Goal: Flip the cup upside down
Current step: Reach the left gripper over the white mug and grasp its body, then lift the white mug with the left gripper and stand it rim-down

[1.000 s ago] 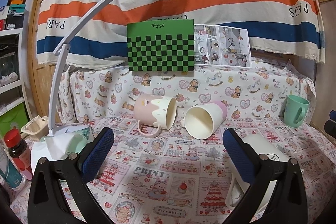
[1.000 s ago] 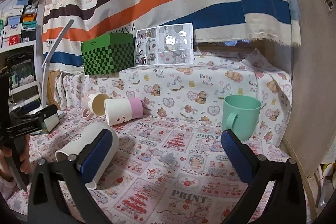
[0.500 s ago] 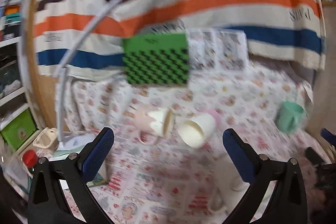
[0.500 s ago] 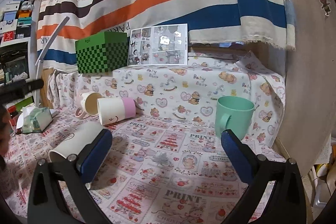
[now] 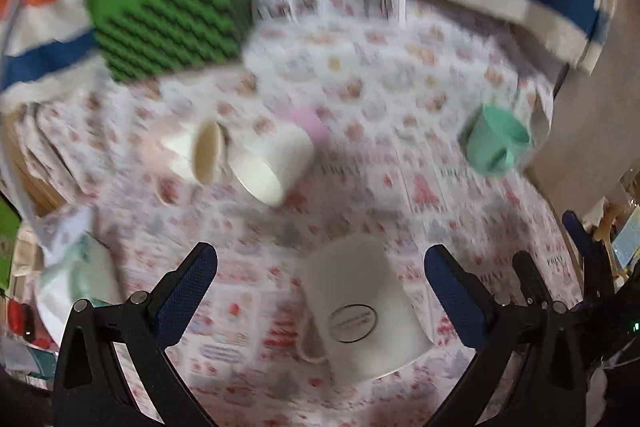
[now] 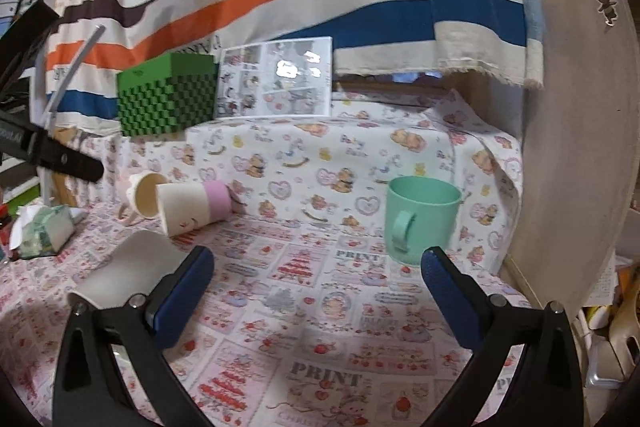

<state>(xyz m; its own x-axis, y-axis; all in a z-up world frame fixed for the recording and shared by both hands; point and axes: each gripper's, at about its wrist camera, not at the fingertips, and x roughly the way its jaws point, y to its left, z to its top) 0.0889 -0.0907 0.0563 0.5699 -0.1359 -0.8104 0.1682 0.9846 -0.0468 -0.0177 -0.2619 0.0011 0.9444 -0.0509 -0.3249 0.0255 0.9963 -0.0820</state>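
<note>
A white mug (image 5: 360,311) lies on its side on the patterned cloth, between and just beyond my left gripper's open fingers; it also shows in the right wrist view (image 6: 124,273). My left gripper (image 5: 320,267) is open and empty, raised above it and looking down; this view is blurred. A mint green cup (image 6: 420,217) stands upright at the right; it also shows in the left wrist view (image 5: 496,143). My right gripper (image 6: 316,275) is open and empty, low over the cloth, left of the green cup.
A cream-and-pink cup (image 6: 196,205) and a pink mug (image 6: 142,197) lie on their sides at the back left. A green checkered box (image 6: 168,95) and a picture sheet (image 6: 280,83) stand on the ledge. A tissue pack (image 6: 44,233) lies left. A wall (image 6: 576,107) bounds the right.
My left gripper has risen and tilted down over the white mug, which now lies between its fingers. My right gripper has shifted slightly left and back.
</note>
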